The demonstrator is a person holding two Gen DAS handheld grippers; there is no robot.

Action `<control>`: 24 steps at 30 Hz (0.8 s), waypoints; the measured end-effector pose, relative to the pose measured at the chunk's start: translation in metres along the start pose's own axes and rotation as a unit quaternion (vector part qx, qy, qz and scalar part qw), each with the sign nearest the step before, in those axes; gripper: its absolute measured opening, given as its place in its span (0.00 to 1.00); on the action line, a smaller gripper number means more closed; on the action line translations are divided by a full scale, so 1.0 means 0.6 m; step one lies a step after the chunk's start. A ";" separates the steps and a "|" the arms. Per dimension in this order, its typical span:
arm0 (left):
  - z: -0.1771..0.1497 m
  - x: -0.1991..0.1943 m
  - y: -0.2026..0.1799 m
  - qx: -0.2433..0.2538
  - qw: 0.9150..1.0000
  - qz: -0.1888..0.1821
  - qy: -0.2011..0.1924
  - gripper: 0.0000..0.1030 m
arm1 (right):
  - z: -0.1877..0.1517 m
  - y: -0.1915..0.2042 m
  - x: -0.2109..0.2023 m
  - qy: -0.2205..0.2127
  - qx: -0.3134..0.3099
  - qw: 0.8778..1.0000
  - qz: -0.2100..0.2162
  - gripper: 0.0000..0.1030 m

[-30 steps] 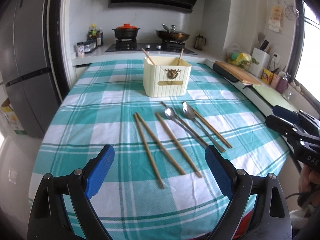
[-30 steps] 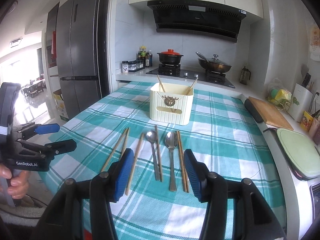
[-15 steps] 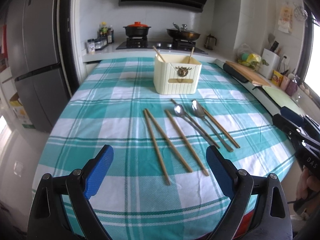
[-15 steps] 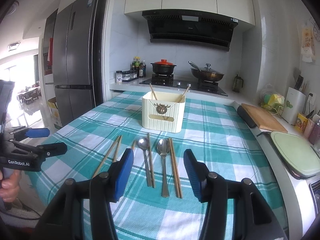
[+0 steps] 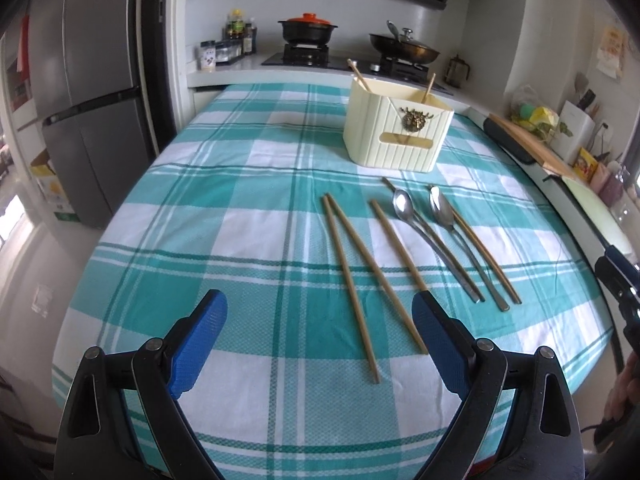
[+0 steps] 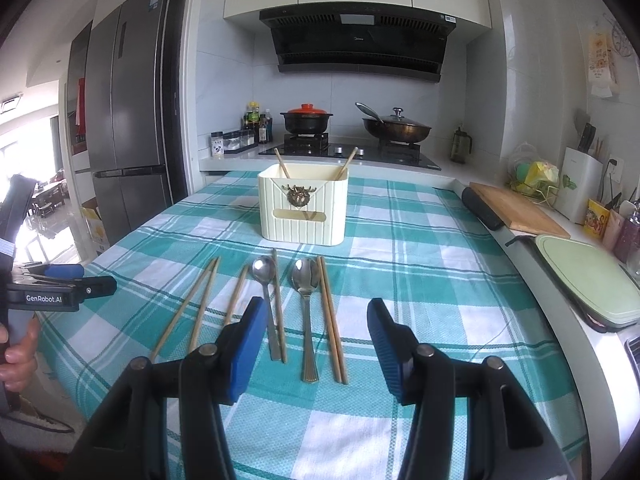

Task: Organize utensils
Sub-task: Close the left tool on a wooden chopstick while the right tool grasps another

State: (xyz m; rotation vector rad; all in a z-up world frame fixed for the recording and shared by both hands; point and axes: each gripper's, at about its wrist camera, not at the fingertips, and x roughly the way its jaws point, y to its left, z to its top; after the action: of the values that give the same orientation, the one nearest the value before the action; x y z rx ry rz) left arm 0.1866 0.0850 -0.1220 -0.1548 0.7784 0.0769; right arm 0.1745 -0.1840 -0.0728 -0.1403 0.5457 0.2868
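A cream utensil holder (image 5: pixel 398 134) (image 6: pixel 303 204) stands on the teal checked tablecloth with two chopsticks (image 6: pixel 282 164) sticking out. In front of it lie several wooden chopsticks (image 5: pixel 352 280) (image 6: pixel 204 302) and two metal spoons (image 5: pixel 434 244) (image 6: pixel 306 308). My left gripper (image 5: pixel 320 340) is open and empty above the near table edge, left of the utensils. My right gripper (image 6: pixel 316 332) is open and empty, just above the near ends of the spoons and chopsticks.
The table (image 5: pixel 224 216) (image 6: pixel 420 264) is round with edges close on both sides. A fridge (image 6: pixel 128 132) stands left. Behind is a stove with a pot (image 6: pixel 306 120) and a pan (image 6: pixel 396 128). A cutting board (image 6: pixel 516 210) and green tray (image 6: pixel 588 280) sit on the right counter.
Both grippers have risen and drawn back slightly. The left view has swung left, so the utensils sit further right in it. Both stay open; nothing on the table has moved.
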 end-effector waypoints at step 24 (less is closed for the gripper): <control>0.003 0.065 0.004 0.004 0.999 0.022 0.032 0.92 | -0.018 -0.074 0.098 0.087 0.054 0.994 0.036 0.23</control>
State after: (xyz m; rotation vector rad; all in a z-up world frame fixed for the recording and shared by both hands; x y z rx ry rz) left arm 0.2151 0.0880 -0.1486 -0.1334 0.8466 0.1114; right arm 0.2305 -0.2148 -0.1107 -0.0396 0.7385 0.3168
